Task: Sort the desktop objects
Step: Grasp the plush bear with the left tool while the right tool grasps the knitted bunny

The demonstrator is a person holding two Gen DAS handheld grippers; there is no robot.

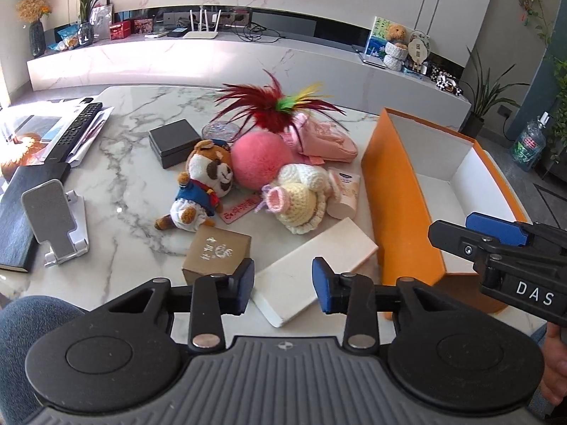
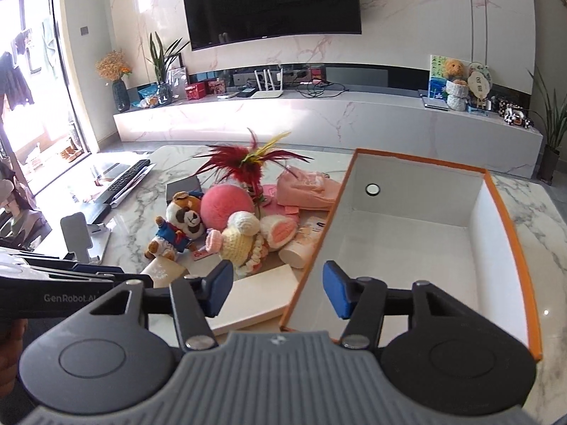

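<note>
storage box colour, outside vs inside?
Box: orange outside, white inside. Right wrist view shows it best.

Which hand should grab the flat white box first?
Probably the left. The left gripper is open with the flat white box lying right past its fingertips. The right gripper is open too, but hangs over the near wall of the orange box.

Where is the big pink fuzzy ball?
The pink ball sits mid-table in the toy pile, in front of the red feather toy, with the raccoon plush on its left and the orange box further right.
</note>
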